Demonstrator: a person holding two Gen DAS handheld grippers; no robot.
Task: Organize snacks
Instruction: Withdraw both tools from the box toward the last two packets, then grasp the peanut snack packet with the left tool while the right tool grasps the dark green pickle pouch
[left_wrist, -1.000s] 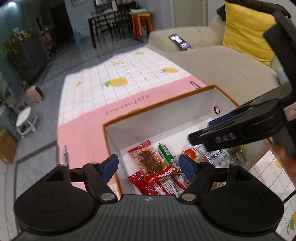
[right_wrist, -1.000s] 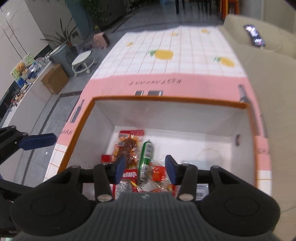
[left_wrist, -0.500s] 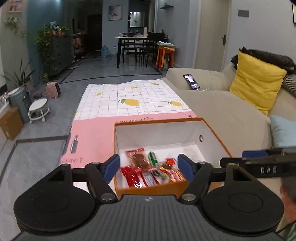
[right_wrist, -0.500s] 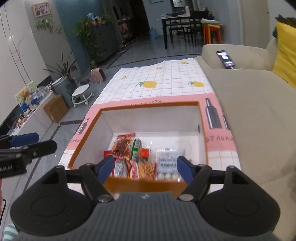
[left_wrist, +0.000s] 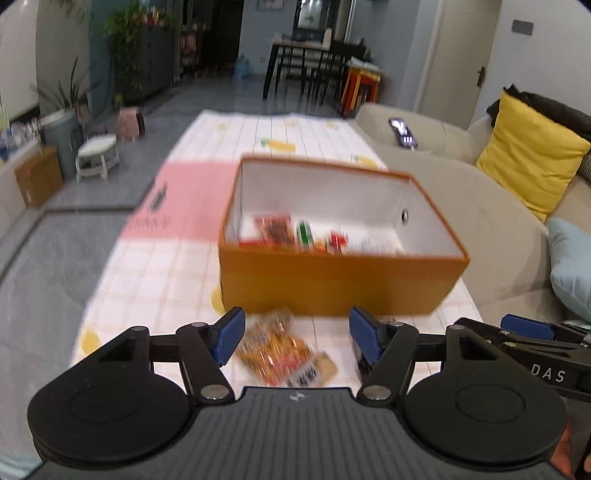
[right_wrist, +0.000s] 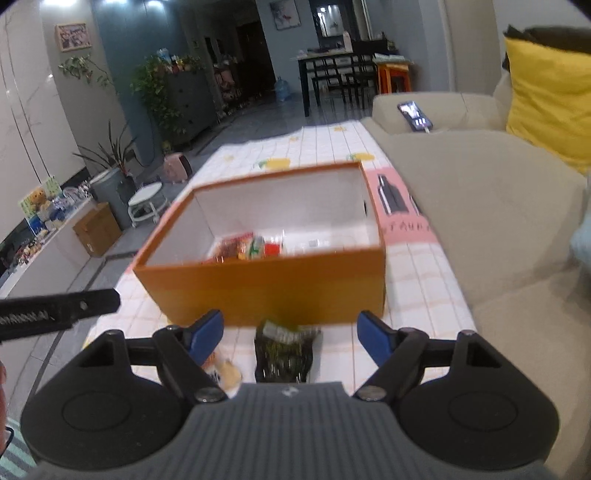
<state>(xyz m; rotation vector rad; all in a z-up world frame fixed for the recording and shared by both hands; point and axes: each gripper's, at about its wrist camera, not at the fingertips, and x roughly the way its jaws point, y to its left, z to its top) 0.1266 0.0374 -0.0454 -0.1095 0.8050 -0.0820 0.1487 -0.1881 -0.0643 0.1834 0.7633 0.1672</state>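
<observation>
An orange box (left_wrist: 332, 284) with a white inside stands on the table and holds several snack packs (left_wrist: 291, 232); it also shows in the right wrist view (right_wrist: 280, 284). My left gripper (left_wrist: 297, 338) is open and empty, just above an orange-yellow snack pack (left_wrist: 280, 354) lying on the cloth in front of the box. My right gripper (right_wrist: 290, 334) is open and empty over a dark snack pack (right_wrist: 284, 354) that lies in front of the box. A yellowish pack (right_wrist: 221, 369) lies to its left. Both views are blurred.
The table carries a white and pink checked cloth (left_wrist: 159, 266). A beige sofa (right_wrist: 498, 206) with a yellow cushion (left_wrist: 532, 155) and a phone (right_wrist: 413, 114) runs along the right. A small white stool (left_wrist: 98, 155) stands on the floor at left.
Both grippers have pulled back from over the box and dropped lower. The box now stands farther ahead, and loose snack packs in front of it have come into view between the fingers.
</observation>
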